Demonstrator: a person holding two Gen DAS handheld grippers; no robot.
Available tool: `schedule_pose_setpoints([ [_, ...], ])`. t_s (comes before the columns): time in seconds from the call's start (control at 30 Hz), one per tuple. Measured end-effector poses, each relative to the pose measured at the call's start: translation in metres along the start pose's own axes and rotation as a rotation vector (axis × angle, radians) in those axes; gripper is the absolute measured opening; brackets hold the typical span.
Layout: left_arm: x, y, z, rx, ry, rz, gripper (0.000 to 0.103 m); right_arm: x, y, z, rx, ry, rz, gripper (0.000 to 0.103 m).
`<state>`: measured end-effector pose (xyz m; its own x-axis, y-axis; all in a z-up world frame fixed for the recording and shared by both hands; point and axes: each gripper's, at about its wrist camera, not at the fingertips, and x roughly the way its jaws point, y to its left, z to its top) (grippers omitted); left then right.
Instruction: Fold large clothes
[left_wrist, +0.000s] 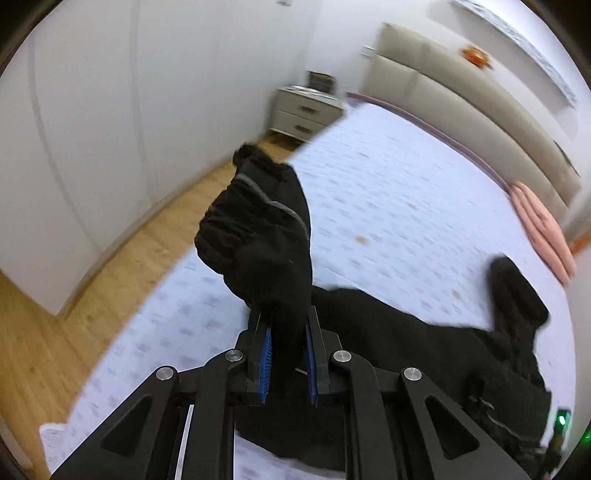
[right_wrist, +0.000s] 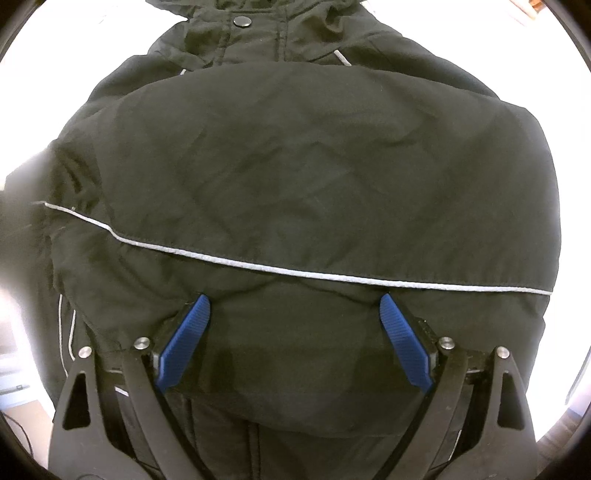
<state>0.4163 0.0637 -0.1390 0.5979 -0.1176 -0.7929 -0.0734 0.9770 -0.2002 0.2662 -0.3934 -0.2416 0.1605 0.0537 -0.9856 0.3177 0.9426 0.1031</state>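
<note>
Two tongs are at work on one black jacket (right_wrist: 295, 166) that lies on a bed (left_wrist: 388, 206) covered with a pale, faintly patterned sheet.

My left tongs (left_wrist: 289, 332) are nearly closed, their blue pads (left_wrist: 266, 350) pressing from both sides on a bunched part of the jacket, a sleeve end (left_wrist: 258, 236) with gathered fabric and a thin grey stripe. That held part rises above the tongs, lifted off the bed, while the rest of the garment trails down and to the right across the sheet. This view is blurred.

My right tongs (right_wrist: 295, 306) are spread wide and hold nothing. Their tips touch or sit just above the jacket's surface; I cannot tell which. The jacket fills almost the whole right wrist view, lying flat under and ahead of these tongs. A folded panel of black fabric lies across the middle of the garment, edged by a reflective grey stripe (right_wrist: 280, 267) that runs just beyond the fingertips. At the far end is a metal snap button (right_wrist: 242, 21) near the collar.

Beside the bed, a wooden floor (left_wrist: 74, 314) runs along white wardrobe doors (left_wrist: 110, 110). A white nightstand (left_wrist: 306, 110) stands at the far corner, next to a beige padded headboard (left_wrist: 461, 99). A pink pillow (left_wrist: 546, 229) rests against it at the bed's right side.
</note>
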Motion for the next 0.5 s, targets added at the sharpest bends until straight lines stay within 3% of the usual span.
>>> schedule_pose_setpoints([
  [0.3,-0.02,-0.123,-0.069,0.308,-0.014,0.005,0.015,-0.019,-0.011,-0.018,0.002,-0.043,0.04,0.089],
  [0.5,-0.034,-0.202,-0.12,0.47,0.015,-0.1,0.015,-0.039,-0.024,-0.035,-0.007,-0.082,0.063,0.089],
])
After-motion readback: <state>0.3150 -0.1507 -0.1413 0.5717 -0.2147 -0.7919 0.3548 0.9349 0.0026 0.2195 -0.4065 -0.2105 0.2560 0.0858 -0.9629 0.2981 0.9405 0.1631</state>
